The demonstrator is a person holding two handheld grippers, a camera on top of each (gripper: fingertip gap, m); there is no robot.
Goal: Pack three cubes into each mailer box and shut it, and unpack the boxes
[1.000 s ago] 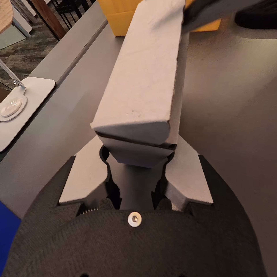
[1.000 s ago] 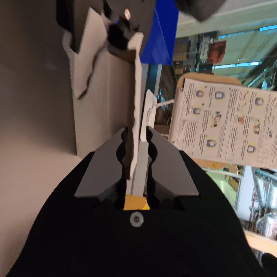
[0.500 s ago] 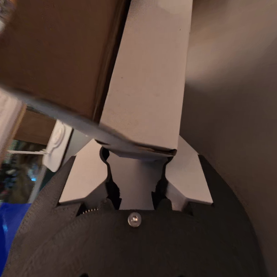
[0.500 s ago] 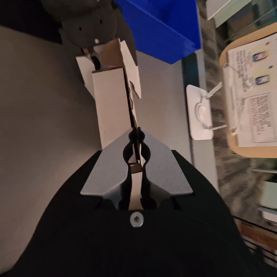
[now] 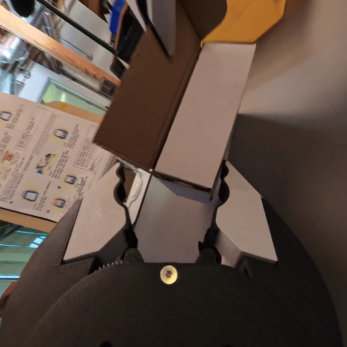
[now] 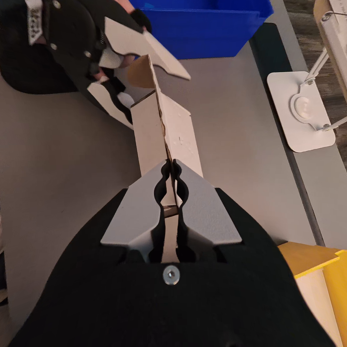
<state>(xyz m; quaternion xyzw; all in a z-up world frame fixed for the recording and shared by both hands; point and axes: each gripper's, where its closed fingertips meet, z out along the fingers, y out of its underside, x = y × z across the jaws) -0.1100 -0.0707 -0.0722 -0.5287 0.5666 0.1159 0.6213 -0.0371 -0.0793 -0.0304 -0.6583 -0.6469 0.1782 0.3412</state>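
Step in hand, by the look of it: opening a mailer box, lid being lifted. Whether for packing or unpacking cannot be told; no cubes show in either view.

Box [image 6: 148, 135], white card, long and narrow, lies on the grey table [image 6: 56, 150] between the two grippers. Blue bin [image 6: 197, 32] beyond it, yellow bin [image 6: 309, 262] near the right gripper, white stand base [image 6: 300, 112] at the table edge.

Right gripper [image 6: 171, 161]: fingers nearly closed, pinching the thin lid [image 6: 180, 139] edge, lid raised upright, brown inside showing.

Left gripper [image 5: 170, 180]: fingers wide, astride the box's far end. One finger sits at the box side, the other stands apart from it; firm contact unclear.

Next move likely calls for swinging the lid fully back while the left steadies the base. Thin card may buckle or slip from the pinch.
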